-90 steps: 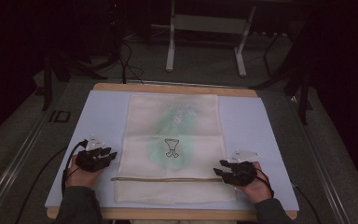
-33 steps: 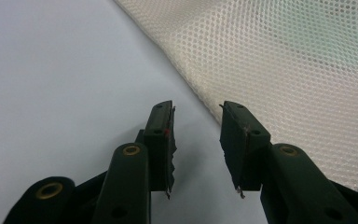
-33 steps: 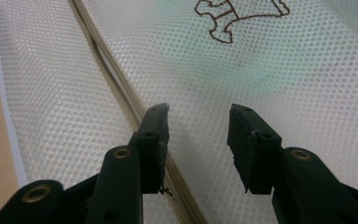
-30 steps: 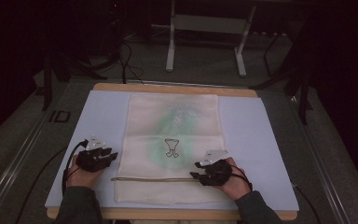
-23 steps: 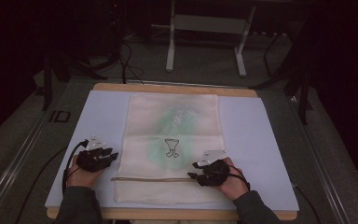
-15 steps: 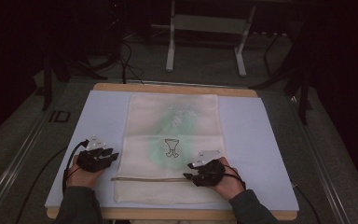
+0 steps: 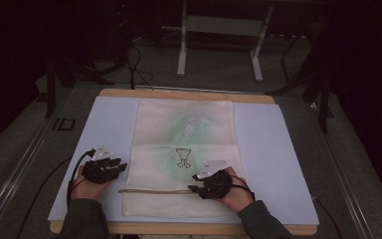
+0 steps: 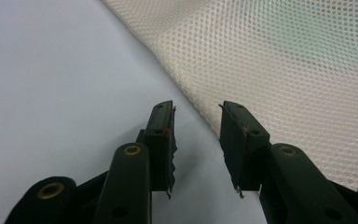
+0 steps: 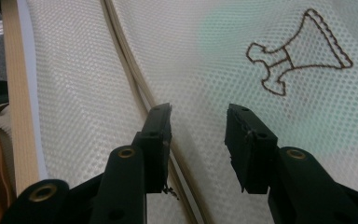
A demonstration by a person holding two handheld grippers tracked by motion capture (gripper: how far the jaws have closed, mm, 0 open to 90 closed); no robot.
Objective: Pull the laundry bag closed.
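A white mesh bag (image 7: pixel 184 124) lies flat on a pale blue mat (image 7: pixel 278 149), with a brown stitched emblem (image 7: pixel 182 157) at its middle and a beige strip (image 7: pixel 154 190) across its near part. My left gripper (image 7: pixel 121 167) rests open at the bag's left edge (image 8: pixel 284 60), its jaws (image 8: pixel 196 112) straddling that edge above the mat. My right gripper (image 7: pixel 195 182) hovers over the bag at the strip's right end. It is open and its jaws have just been closing a little. In the right gripper view (image 9: pixel 198 112) the strip (image 9: pixel 126 51) runs under the left jaw, with only mesh (image 9: pixel 74 93) between them and the emblem (image 9: pixel 296 51) ahead.
The mat covers a wooden table (image 7: pixel 179 93), whose near edge (image 9: pixel 16 116) lies close behind my right gripper. On the dark floor beyond the table stand a metal frame (image 7: pixel 219 25) and some cables (image 7: pixel 134 59). Bare mat lies to both sides of the bag.
My right gripper has moved left from the bag's right edge onto the bag, toward the strip's right end. The left gripper has stayed put.
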